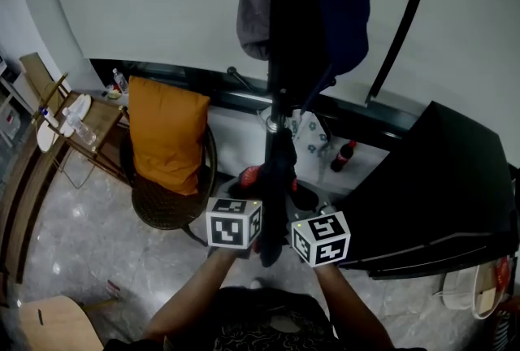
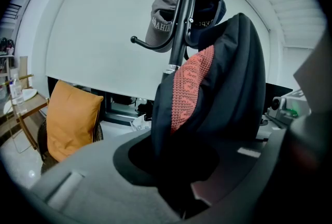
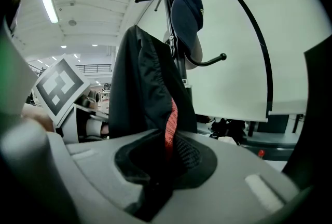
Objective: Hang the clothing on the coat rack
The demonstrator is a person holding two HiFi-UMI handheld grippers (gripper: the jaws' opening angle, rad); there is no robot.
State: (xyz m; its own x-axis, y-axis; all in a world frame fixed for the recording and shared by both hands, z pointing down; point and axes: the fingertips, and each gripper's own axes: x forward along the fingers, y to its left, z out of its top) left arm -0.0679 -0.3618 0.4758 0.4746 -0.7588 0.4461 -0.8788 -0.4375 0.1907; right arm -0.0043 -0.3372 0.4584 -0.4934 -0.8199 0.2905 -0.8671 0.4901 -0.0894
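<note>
The jacket (image 2: 233,78) between the jaws is showing black with a red knit strip; the cushion (image 2: 72,119) leftward, orange.

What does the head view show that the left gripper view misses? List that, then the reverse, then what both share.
Head view only: a red-capped bottle on the floor and the person's forearms. Left gripper view only: the pale band on the grey cap, and the dark garment running down between the left gripper's jaws. Both: the coat rack, that cap, the garment, the orange cushion.
</note>
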